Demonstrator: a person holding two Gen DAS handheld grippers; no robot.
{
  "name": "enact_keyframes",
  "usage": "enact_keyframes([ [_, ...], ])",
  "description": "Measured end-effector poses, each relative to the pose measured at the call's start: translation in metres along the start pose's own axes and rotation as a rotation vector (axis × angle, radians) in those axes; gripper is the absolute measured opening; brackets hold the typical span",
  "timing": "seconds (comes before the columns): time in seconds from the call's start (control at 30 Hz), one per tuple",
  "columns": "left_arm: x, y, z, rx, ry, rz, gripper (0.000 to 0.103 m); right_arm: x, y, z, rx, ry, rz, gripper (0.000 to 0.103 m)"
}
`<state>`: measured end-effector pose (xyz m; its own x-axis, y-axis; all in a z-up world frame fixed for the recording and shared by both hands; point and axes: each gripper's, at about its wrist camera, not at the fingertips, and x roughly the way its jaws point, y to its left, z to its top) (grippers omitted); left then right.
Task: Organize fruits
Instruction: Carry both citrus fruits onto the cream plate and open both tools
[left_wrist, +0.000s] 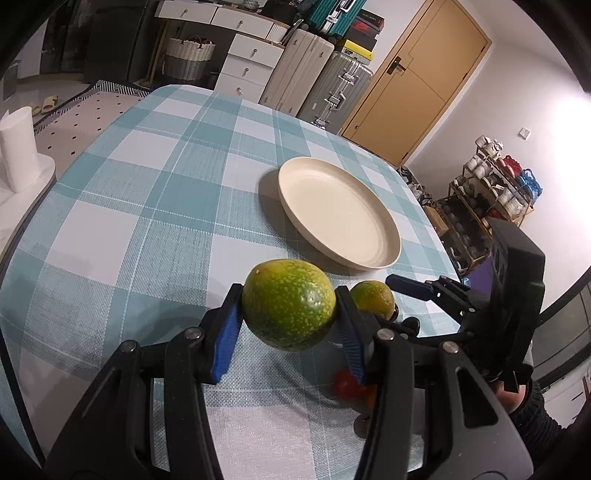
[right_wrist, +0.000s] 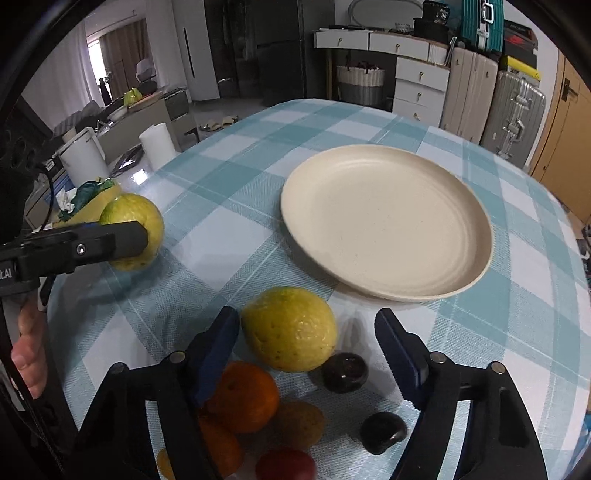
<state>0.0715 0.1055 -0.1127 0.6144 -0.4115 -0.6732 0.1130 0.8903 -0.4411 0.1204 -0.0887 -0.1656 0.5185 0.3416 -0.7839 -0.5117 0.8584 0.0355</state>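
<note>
Left wrist view shows me the left gripper (left_wrist: 290, 315) clamped on a green speckled fruit (left_wrist: 289, 304); both blue pads press its sides and it hangs clear above the table (left_wrist: 155, 206), which wears a teal and white checked cloth. Ahead of these jaws and a little to the right sits the cream plate (left_wrist: 338, 212), with nothing on it. Just past the right-hand jaw I see a second yellow-green fruit (left_wrist: 372, 303) on the cloth, with the right gripper's fingers (left_wrist: 410, 287) reaching round it from the right. Below the jaws a red fruit (left_wrist: 347, 384) shows, blurred.

On the right wrist view the right gripper (right_wrist: 308, 338) has its jaws apart around that second fruit (right_wrist: 290, 328), which looks yellow here. The left pad sits just beside it; the right pad stands well apart from it, so I am not gripping it. Beneath and behind the jaws lie two oranges (right_wrist: 245, 397), two dark plums (right_wrist: 345, 371), a brownish fruit (right_wrist: 299, 424) and the red one (right_wrist: 286, 463). The plate (right_wrist: 386, 221) lies ahead of the jaws, slightly right. Far to the left I see the left gripper holding its fruit (right_wrist: 142, 218), with a hand (right_wrist: 29, 354) on the handle below it.
</note>
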Motion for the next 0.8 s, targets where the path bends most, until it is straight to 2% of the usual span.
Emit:
enact_keyframes([
  [0.1, 0.002, 0.0, -0.002, -0.002, 0.003, 0.0, 0.046, 0.004, 0.002, -0.001, -0.016, 0.021, 0.002, 0.064],
  [0.13, 0.002, 0.0, -0.002, -0.002, 0.004, 0.001, 0.046, 0.006, 0.004, -0.001, -0.025, 0.027, 0.009, 0.055],
  [0.27, 0.004, 0.0, -0.002, -0.002, 0.005, 0.002, 0.046, 0.007, 0.008, -0.001, -0.051, 0.027, -0.008, 0.053],
  [0.47, 0.006, -0.001, -0.002, 0.006, 0.009, 0.001, 0.046, -0.001, 0.004, -0.002, -0.016, -0.014, 0.014, 0.053],
  [0.8, 0.018, -0.016, 0.019, 0.048, 0.028, -0.025, 0.046, -0.03, -0.02, 0.004, 0.102, -0.14, 0.115, 0.053],
])
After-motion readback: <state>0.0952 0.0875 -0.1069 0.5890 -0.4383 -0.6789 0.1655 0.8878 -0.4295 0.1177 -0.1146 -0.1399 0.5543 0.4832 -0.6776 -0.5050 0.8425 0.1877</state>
